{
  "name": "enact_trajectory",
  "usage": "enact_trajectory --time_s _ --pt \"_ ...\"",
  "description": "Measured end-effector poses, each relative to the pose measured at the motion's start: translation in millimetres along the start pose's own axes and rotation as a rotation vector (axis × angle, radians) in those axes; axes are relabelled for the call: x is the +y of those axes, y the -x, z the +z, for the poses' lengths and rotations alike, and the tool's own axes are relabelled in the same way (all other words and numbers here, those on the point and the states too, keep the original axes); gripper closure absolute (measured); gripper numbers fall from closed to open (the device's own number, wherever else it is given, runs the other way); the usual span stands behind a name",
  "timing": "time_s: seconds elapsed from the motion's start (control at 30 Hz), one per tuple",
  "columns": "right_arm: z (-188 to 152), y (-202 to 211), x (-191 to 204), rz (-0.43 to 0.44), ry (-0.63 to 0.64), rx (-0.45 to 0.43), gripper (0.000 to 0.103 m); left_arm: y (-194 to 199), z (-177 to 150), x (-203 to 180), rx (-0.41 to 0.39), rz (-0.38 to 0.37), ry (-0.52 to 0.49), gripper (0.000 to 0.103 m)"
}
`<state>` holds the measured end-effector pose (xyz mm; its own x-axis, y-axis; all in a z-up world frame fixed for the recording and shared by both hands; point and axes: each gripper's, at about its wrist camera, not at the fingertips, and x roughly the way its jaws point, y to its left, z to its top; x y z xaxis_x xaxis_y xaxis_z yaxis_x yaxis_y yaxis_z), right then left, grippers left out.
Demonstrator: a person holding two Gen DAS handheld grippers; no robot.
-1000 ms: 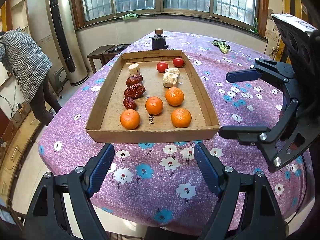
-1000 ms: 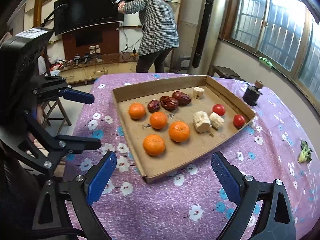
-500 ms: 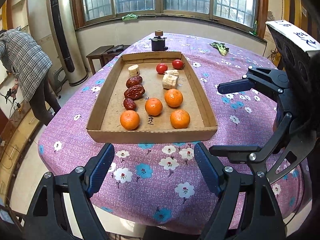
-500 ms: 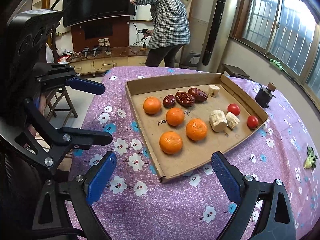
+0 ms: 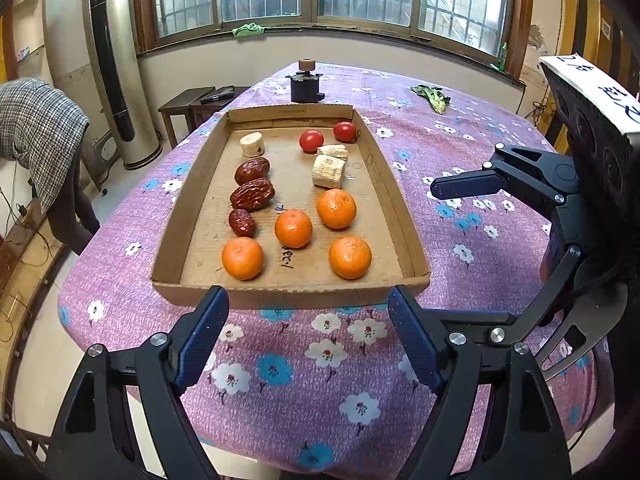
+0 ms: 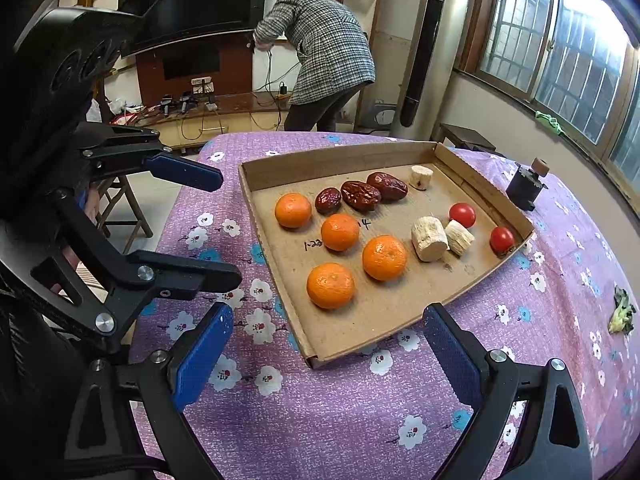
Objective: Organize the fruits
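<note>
both grippers, left gripper (image 5: 308, 320) and right gripper (image 6: 328, 340), stood wide open and empty short of the tray (image 5: 400, 200), its fruit grouped by kind ahead of the fingers; stage undetermined.

oranges (image 5: 335, 208): 4 | red dates (image 5: 253, 195): 3 | cherry tomatoes (image 5: 311, 141): 2 | pale cut stalk pieces (image 5: 328, 172): 3 | cardboard tray (image 5: 404, 216): 1 | leafy scrap (image 5: 433, 96): 1
</note>
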<state>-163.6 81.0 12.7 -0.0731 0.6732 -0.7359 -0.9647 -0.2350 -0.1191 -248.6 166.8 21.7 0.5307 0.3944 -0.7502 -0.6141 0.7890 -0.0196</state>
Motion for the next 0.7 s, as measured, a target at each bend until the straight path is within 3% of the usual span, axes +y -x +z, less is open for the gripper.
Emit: enact_trajectory --time_s 0.7 --pt "-8 6 -16 -0.028 -0.03 0.028 0.006 -11 11 -12 0.004 -0.115 -0.032 0.021"
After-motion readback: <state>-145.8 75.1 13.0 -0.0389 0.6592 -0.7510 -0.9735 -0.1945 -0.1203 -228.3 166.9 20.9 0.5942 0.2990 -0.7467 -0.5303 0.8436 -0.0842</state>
